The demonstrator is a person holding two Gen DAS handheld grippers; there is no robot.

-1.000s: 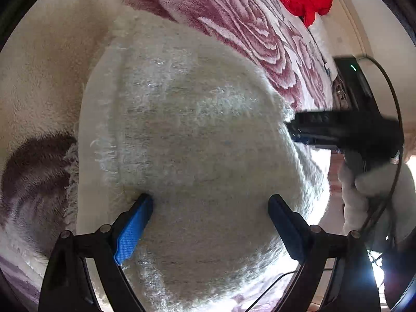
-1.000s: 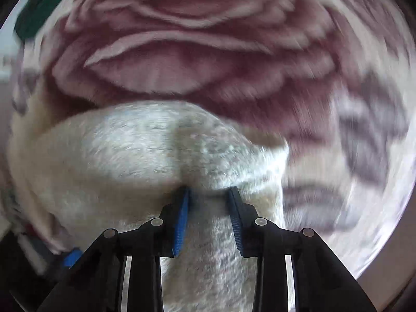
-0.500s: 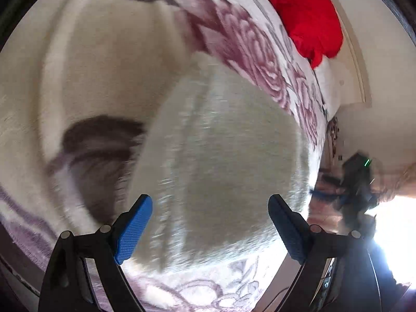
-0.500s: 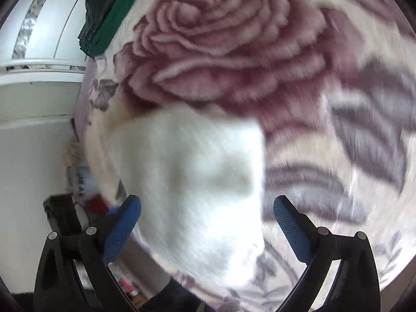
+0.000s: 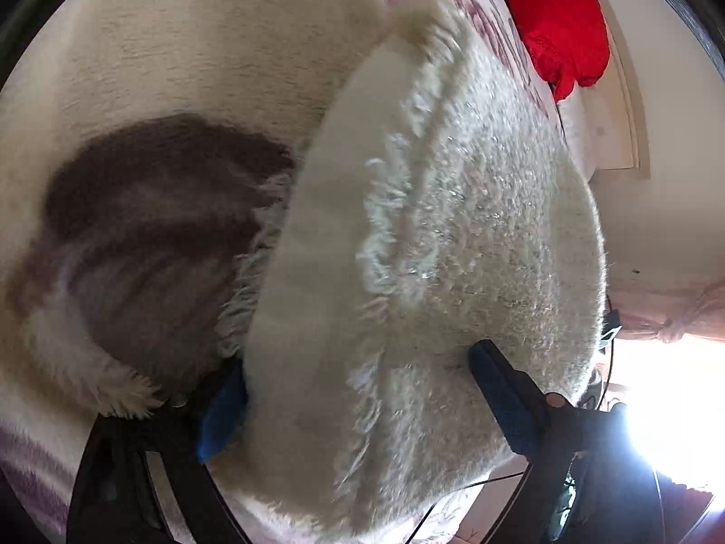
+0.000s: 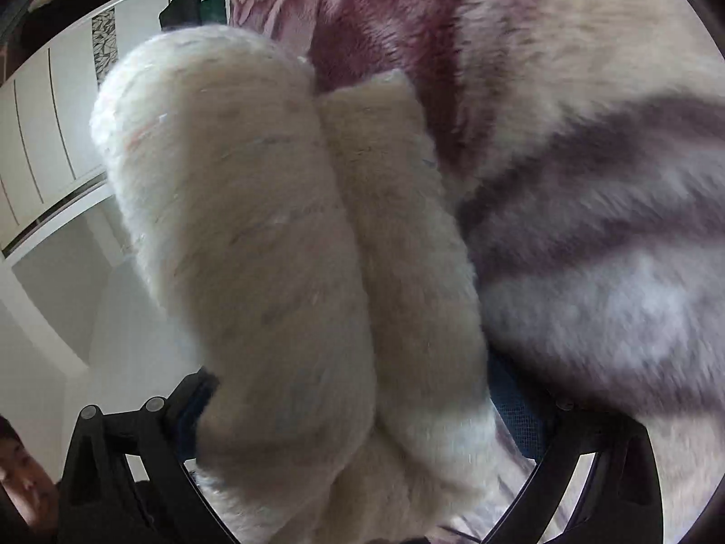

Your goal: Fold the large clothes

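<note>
A fluffy cream-white garment (image 5: pixel 435 245), folded into a thick bundle, lies on a rose-patterned blanket (image 5: pixel 149 235). My left gripper (image 5: pixel 362 399) is wide open with the bundle's near edge between its blue pads (image 5: pixel 498 394); whether they press it I cannot tell. In the right wrist view the same folded garment (image 6: pixel 281 245) shows as two thick layers, filling the gap of my right gripper (image 6: pixel 358 412), which is also wide open around it. The right pad (image 6: pixel 516 403) sits between the garment and the blanket (image 6: pixel 589 208).
A red garment (image 5: pixel 562 18) lies at the far end of the bed. A dark green garment (image 6: pixel 204 0) lies at the bed's far edge by a white wardrobe (image 6: pixel 50 127). A bright window (image 5: pixel 670 390) and curtain are to the right.
The right gripper let go of its pinch on the garment and opened wide. Both grippers then came in low around the folded bundle's edges, which now fills both gaps.
</note>
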